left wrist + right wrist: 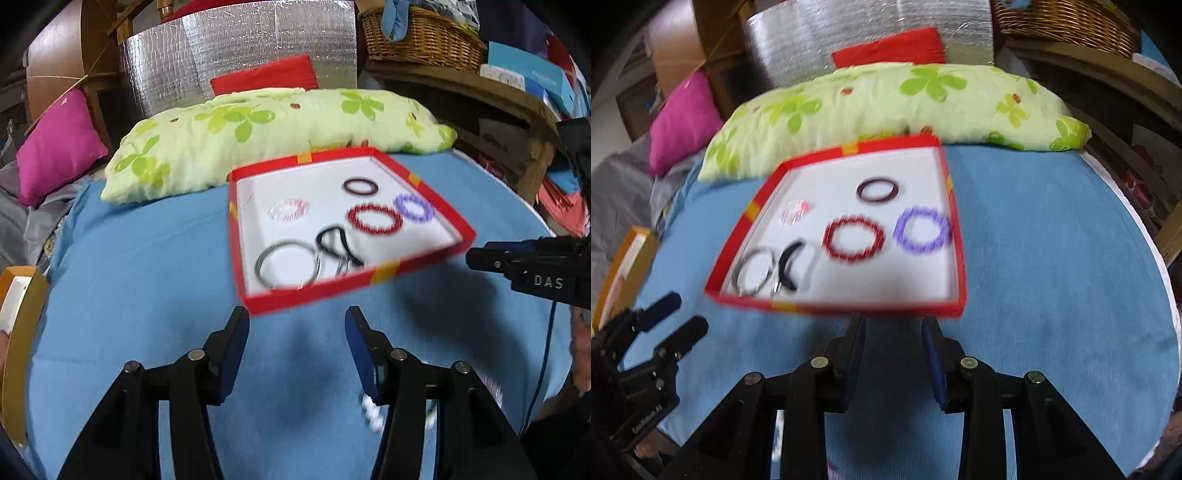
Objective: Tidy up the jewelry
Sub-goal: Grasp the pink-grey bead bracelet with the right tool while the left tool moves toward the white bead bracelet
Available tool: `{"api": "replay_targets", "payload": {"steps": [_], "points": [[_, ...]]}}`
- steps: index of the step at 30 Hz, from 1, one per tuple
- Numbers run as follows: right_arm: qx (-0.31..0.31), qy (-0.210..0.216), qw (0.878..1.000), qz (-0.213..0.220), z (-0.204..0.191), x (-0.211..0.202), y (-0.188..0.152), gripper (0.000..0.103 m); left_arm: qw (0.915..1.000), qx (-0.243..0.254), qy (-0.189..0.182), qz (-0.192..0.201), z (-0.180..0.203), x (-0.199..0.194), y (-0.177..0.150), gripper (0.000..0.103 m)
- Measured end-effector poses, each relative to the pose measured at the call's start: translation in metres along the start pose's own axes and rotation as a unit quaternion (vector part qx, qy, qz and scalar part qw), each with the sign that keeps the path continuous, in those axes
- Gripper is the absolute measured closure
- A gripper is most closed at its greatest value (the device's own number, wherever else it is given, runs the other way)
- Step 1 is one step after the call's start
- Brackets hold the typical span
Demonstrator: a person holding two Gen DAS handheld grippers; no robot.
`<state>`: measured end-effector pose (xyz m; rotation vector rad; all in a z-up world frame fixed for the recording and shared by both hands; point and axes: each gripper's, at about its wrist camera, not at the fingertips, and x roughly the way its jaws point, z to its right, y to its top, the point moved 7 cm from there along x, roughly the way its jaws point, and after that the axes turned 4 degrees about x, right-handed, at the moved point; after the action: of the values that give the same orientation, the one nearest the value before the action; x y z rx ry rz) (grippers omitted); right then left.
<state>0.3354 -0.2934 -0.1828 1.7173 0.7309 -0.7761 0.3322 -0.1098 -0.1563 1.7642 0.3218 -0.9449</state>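
Visibly, "DAS" on right claw, both claws parted, empty (left claw label perhaps "GenRobot").

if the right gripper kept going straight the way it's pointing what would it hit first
Probably the near wall of the red box, just ahead of the right gripper; depth is unclear through the blur.

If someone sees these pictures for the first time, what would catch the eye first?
Probably the red box in the middle of the blue cloth, with bracelets inside: a red one, a purple one and a silver ring. Behind it lies a green flowered pillow. Both grippers, left and right, stand open and empty before the box.
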Motion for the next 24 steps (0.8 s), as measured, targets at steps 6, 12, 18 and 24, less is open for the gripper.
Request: {"api": "replay_targets", "payload": {"steps": [6,12,18,24], "points": [[-0.014,0.001,1.0,-0.028,-0.004,-0.016,-0.047,0.068,0.9996,0.013,-0.01,-0.021,0.008,-0.014,-0.035,0.047],[-0.031,0.015,0.998,-0.046,-0.01,-0.029,-0.086,0.068,0.9983,0.034,-0.027,-0.04,0.02,-0.017,-0.061,0.046],[-0.079,0.018,0.995,-0.063,-0.023,-0.029,-0.114,0.068,0.9977,0.042,-0.033,-0.041,0.022,-0.017,-0.064,0.046],[-0.138,-0.036,0.989,-0.047,-0.036,-0.017,-0.119,0.09,0.9973,0.026,-0.051,-0.047,0.026,-0.011,-0.059,0.046]]}}
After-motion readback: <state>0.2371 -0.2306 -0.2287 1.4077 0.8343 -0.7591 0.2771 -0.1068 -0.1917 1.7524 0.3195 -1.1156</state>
